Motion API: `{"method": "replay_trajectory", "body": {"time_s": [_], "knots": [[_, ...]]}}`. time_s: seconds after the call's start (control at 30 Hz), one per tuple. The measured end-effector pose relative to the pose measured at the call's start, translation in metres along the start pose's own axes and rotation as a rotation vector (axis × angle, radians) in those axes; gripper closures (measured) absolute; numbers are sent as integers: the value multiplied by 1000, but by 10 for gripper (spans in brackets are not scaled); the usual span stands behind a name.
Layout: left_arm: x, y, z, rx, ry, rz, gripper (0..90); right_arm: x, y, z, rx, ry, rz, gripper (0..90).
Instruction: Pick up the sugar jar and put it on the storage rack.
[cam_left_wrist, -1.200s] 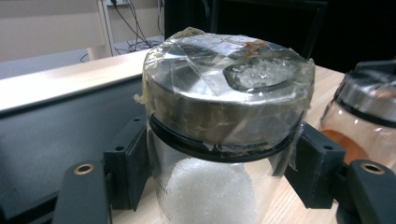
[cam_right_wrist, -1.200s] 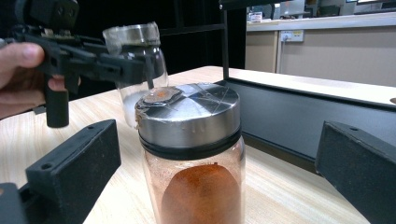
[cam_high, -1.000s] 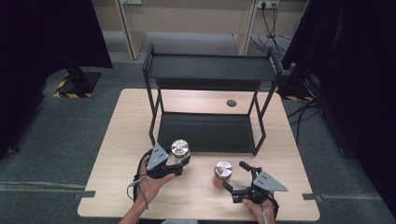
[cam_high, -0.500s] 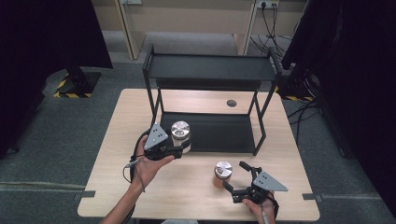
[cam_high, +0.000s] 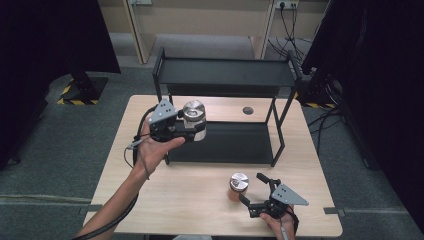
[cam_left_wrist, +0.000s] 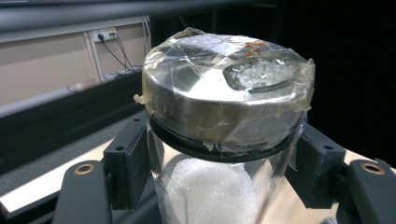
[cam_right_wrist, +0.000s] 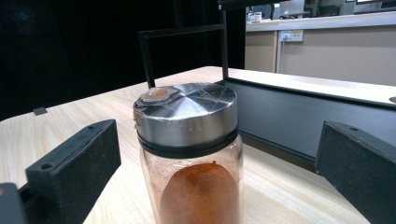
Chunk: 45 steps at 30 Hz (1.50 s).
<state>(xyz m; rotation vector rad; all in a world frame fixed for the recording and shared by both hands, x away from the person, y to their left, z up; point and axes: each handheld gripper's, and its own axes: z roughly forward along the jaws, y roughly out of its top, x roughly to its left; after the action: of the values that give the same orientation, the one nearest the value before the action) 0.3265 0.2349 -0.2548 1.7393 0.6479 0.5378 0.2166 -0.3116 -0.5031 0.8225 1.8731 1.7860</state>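
**Two spice jars and a shelf rack: first jar lifted, second not yet gripped**

The black two-tier rack (cam_high: 225, 80) stands at the far side of the counter (cam_high: 150, 200) and serves as the landmark. The left gripper (cam_high: 192, 131) holds the jar of white crystals (cam_high: 194, 120) in the air in front of the rack's left post, above the level of the lower shelf (cam_high: 235, 142) and below the top shelf. In the left gripper view the jaws are clamped on the glass body of this jar (cam_left_wrist: 224, 154) just under its taped steel lid, and the jar stands upright between them.

The jar of orange powder (cam_high: 238, 186) stands upright on the counter in front of the rack, toward its right half and well short of the lower shelf. The right gripper (cam_high: 252, 192) rests beside it on the near side. In the right gripper view its jaws stand wide apart on either side of this jar (cam_right_wrist: 189, 158) and touch nothing.

Judged from this layout, the work is at an early stage. Both shelves appear bare. The first jar is picked up and near the rack but not set down. The second jar is lined up for a grasp that has not begun. What seems to remain is placing the first jar, then closing on, lifting and placing the second.
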Motion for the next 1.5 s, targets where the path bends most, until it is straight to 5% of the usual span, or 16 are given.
{"method": "replay_trajectory", "body": {"time_s": [0.4, 0.9, 1.5], "knots": [[23, 50, -8, 18, -4, -33, 309, -1, 0, 0, 1, 0, 7, 4], [29, 111, -15, 28, 54, -40, 310, -1, -1, 0, -1, -1, 7, 4], [32, 131, 26, 19, 176, -89, 309, -2, -1, -1, -4, 3, 12, 4]]}}
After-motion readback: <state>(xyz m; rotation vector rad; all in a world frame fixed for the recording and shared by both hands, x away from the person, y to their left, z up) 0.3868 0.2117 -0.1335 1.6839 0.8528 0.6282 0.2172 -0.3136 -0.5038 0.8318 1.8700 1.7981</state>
